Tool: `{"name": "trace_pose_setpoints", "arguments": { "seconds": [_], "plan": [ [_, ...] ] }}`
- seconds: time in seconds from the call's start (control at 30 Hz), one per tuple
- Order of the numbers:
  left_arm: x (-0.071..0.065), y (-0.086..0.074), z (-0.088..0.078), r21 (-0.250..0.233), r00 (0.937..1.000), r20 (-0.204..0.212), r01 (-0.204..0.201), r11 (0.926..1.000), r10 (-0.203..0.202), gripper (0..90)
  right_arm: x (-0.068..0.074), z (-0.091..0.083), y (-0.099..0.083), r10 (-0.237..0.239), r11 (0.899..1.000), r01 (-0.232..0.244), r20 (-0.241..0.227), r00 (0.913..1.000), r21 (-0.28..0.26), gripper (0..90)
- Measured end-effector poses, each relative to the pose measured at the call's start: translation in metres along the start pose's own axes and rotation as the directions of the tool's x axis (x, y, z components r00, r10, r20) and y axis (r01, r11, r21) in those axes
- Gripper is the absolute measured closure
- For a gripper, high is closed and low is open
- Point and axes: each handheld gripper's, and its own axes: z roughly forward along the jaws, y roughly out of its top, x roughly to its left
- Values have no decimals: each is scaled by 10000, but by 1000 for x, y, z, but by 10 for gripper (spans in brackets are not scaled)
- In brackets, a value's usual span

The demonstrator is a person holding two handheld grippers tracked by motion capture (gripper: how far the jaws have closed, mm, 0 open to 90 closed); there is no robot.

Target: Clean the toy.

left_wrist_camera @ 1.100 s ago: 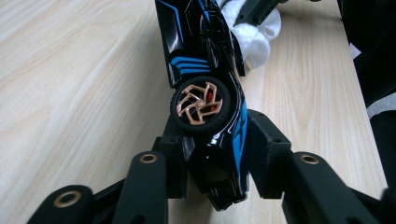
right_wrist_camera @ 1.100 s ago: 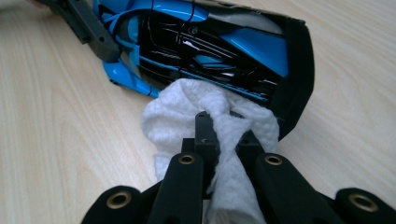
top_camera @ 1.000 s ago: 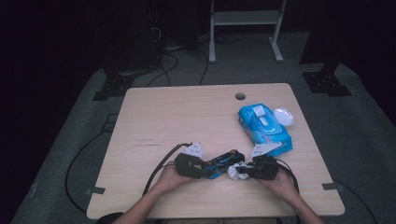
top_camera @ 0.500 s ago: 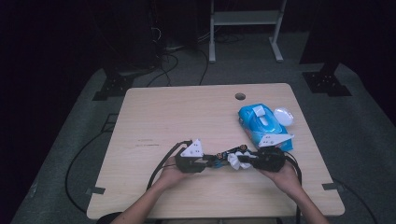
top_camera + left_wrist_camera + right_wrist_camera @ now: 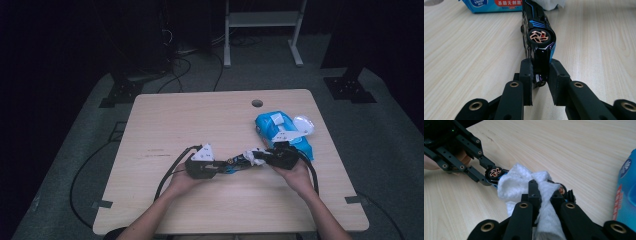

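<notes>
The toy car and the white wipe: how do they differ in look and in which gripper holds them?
The toy car is hard, glossy black and blue; the white wipe is soft and crumpled. The left gripper clamps the car's end; the right gripper pinches the wipe. Both are held above the table.

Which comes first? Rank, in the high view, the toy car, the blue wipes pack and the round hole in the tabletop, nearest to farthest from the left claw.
1. Toy car: clamped in the left claw.
2. Blue wipes pack: farther right, beyond the right claw.
3. Round hole: near the table's far edge.
</notes>
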Motion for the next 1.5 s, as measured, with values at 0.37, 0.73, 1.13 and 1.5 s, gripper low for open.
{"name": "trace_pose_setpoints", "arguments": {
  "seconds": [0.37,0.73,1.13,1.5],
  "plan": [
    [-5,11,21,289,9984,-139,549,9981,-545,579,20,8,8,-504,9986,508,-221,9985,144,839],
    [2,2,9,280,9999,94,132,9995,-135,686,40,42,32,-817,9960,840,-699,9942,299,838],
    [8,-3,0,337,9993,342,145,9993,-157,686,38,45,32,-781,9955,806,-497,9957,502,838],
    [9,-3,-1,393,9992,390,104,9992,-120,686,36,46,32,-902,9942,926,-453,9949,552,837]
  ]
}}
